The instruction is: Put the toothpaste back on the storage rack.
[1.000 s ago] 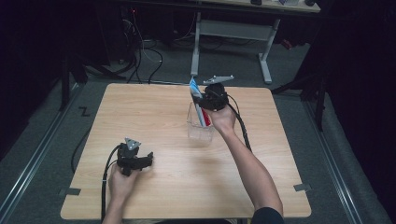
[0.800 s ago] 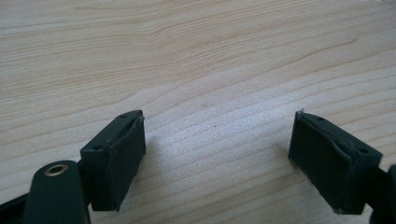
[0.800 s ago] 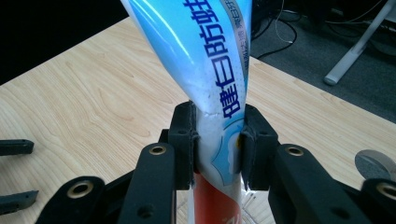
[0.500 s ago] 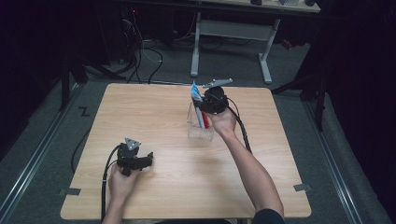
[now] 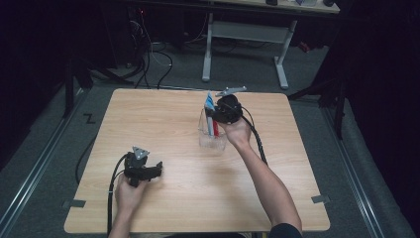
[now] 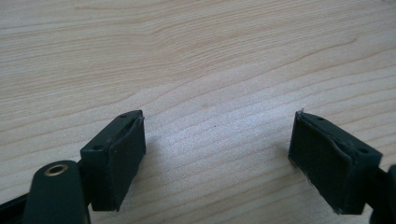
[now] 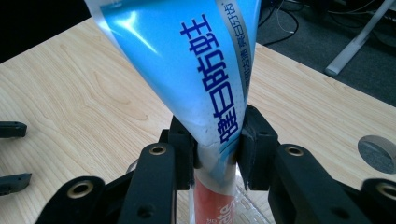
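Pinching the blue toothpaste tube [image 7: 205, 70], your right gripper [image 7: 217, 144] has its pads closed on the soft body just below where the flat crimped tail fans out; in the high view that gripper [image 5: 218, 115] sits right over the clear cup [image 5: 212, 135] at the middle of the desk [image 5: 297, 198], and the tube [image 5: 210, 103] stands upright with its lower end down inside the cup, beside something red [image 5: 216, 128] whose make I cannot tell; through the right gripper view that red item [image 7: 212, 203] shows just under the pads. The tube looks light and squashy, I reckon; the skin is glossy and likely slick, so it could slip downward or bulge if you squeeze harder; a hold across the flat width near the crimp, where it is stiffest, seems safest, and that is about where you have it. The cup looks thin, light and unsteadied, so dragging the tube sideways might tip it; a straight vertical path would suit best. Your left gripper [image 5: 143, 171] rests low over the near left of the desk, well apart from the cup; its jaws stand wide with nothing but bare wood [image 6: 196, 56] between them.
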The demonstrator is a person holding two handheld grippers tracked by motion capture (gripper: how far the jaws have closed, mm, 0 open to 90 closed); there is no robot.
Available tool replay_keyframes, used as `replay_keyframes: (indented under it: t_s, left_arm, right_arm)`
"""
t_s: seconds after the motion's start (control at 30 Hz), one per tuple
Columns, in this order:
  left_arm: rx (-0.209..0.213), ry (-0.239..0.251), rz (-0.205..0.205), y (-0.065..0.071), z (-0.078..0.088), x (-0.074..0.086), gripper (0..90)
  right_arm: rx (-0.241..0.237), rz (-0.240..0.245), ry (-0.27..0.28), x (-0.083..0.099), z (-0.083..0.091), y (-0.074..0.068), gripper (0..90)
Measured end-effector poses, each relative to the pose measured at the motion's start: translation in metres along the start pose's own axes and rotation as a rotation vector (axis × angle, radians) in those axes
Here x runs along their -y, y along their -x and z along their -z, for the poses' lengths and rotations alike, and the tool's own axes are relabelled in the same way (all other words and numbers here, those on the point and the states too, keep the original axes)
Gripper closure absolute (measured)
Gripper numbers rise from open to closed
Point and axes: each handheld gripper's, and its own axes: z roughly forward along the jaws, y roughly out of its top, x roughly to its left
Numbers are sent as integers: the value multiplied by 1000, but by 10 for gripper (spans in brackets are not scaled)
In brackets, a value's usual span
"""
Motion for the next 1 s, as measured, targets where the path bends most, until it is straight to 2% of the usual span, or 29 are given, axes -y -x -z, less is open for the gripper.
replay_keyframes:
  t_s: [1.0]
  left_arm:
    - [0,-1,-1,0,0,0,191]
  right_arm:
    - [3,1,-19,12,-2,-1,695]
